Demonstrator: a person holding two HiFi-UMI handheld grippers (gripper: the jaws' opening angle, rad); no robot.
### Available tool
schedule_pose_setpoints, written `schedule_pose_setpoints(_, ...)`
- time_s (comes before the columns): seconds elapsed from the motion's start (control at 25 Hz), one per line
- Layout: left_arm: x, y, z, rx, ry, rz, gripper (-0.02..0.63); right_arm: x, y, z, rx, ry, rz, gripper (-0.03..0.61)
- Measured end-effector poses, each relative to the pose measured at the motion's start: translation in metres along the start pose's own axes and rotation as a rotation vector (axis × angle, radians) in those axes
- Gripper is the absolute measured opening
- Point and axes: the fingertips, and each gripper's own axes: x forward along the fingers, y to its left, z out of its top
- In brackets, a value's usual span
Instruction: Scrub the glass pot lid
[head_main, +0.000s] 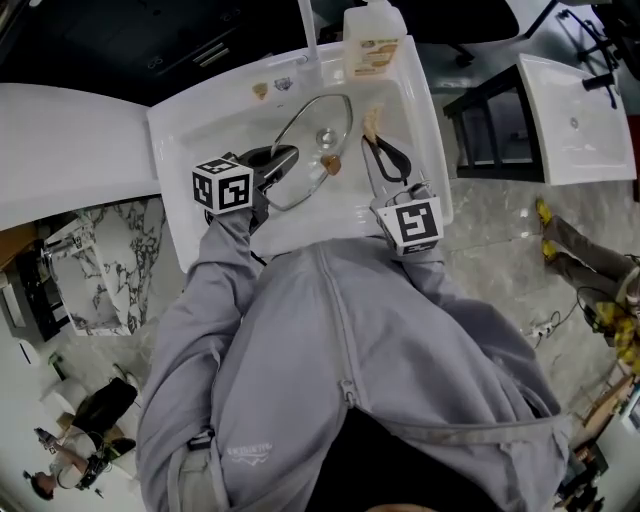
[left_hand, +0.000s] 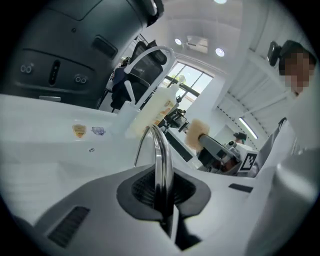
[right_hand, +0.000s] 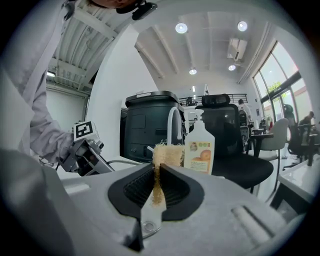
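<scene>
Over the middle of the white sink, the glass pot lid sits tilted, its knob facing up toward the head camera; whether its far rim touches the basin I cannot tell; the left gripper comes in from the sink's left edge and its jaws are clamped tight on the lid's near-left rim, which the left gripper view shows edge-on as a steel band standing upright between the black pads; toward the sink's right edge, the right gripper has its jaws pressed together on a tan scrub pad, whose fuzzy end sticks out past the fingertips; the pad is just beside the lid's right rim, and no view settles whether they touch; at the sink's far edge stand a soap bottle with an orange label and a white faucet beside it.
</scene>
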Motion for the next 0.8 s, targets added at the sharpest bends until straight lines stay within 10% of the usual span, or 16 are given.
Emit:
schedule_pose_setpoints(0.36,-0.014,0.044,0.006,-0.17,-0.033,-0.172,0.02,0.053,0.035,-0.013,-0.084,0.058,0.169,0.029)
schedule_pose_setpoints(0.8,0.011,0.096,0.011,-0.162,0.078,-0.282,0.015,0.102,0.05,-0.034,-0.23,0.154,0.261,0.029)
